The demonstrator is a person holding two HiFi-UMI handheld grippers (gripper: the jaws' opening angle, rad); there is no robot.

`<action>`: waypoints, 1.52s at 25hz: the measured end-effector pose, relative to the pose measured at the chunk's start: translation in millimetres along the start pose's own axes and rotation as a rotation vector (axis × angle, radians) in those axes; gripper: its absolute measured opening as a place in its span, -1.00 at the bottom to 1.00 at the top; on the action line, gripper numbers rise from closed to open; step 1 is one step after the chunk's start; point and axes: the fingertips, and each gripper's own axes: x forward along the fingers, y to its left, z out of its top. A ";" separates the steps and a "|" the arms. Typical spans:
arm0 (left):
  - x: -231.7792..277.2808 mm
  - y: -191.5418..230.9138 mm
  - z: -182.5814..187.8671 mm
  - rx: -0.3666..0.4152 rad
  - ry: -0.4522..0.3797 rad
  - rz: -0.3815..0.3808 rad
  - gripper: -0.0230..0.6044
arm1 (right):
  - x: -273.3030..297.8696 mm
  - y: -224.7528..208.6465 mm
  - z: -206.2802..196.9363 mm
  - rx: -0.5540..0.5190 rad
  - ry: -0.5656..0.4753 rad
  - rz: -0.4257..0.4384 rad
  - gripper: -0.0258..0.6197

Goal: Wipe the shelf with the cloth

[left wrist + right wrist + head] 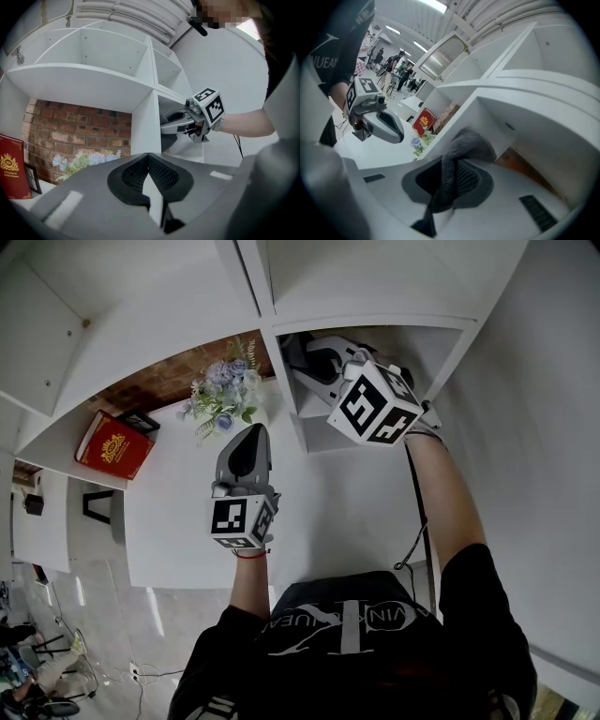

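Note:
A grey cloth (461, 149) is pinched between the pads of my right gripper (452, 174), and its free end bunches up past the tips. That gripper (305, 360) reaches into a low compartment of the white shelf unit (375, 296), close to the upright divider (145, 126). In the left gripper view the cloth (168, 140) shows as a dark fold hanging under the right gripper (174, 123). My left gripper (251, 432) hangs over the white tabletop (187, 521), left of the compartment and apart from it. Its jaws (148, 157) meet at the tips with nothing between them.
A bunch of pale flowers (223, 395) stands just left of the divider. Farther left a red book (114, 444) and a small black frame (141, 418) lean against the brick wall (75, 131). Several people stand far off in the room (401, 68).

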 end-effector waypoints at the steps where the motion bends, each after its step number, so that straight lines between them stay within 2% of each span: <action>1: 0.8 -0.4 -0.8 -0.001 0.001 -0.001 -0.89 | 1.3 5.3 -3.2 0.002 0.004 0.015 -0.74; 8: 4.1 -3.4 -8.2 -0.007 0.020 -0.007 -0.89 | 9.8 41.8 -23.8 0.047 0.035 0.096 -0.74; 11: 7.2 -4.1 -9.3 -0.003 0.018 -0.008 -0.89 | 11.7 53.0 -30.7 0.125 0.023 0.119 -0.74; 13: 8.5 -5.4 -8.7 0.000 0.018 -0.010 -0.89 | 9.4 54.9 -36.8 0.221 0.007 0.112 -0.74; 14: 8.9 -5.8 -8.0 0.001 0.017 -0.011 -0.89 | 6.8 52.5 -42.5 0.279 0.010 0.089 -0.74; 16: 9.5 -5.8 -6.8 -0.003 0.014 -0.010 -0.89 | -2.3 39.9 -60.8 0.375 0.060 -0.014 -0.74; 20: 11.5 -8.3 -6.2 -0.014 0.015 -0.018 -0.89 | -35.5 5.1 -104.3 0.399 0.251 -0.283 -0.74; 23: 15.4 -13.6 -4.5 -0.019 0.007 -0.037 -0.89 | -63.5 -11.6 -136.9 0.345 0.409 -0.441 -0.74; 26: 19.6 -17.2 -2.7 -0.022 -0.002 -0.054 -0.89 | -80.5 -14.8 -164.5 0.236 0.587 -0.521 -0.74; 31: 23.3 -18.6 -2.5 -0.033 -0.007 -0.068 -0.89 | -94.1 -9.5 -191.2 0.014 0.840 -0.563 -0.74; 38: 26.1 -15.7 -3.8 -0.057 -0.016 -0.077 -0.89 | -111.8 -9.7 -204.2 -0.150 1.019 -0.547 -0.74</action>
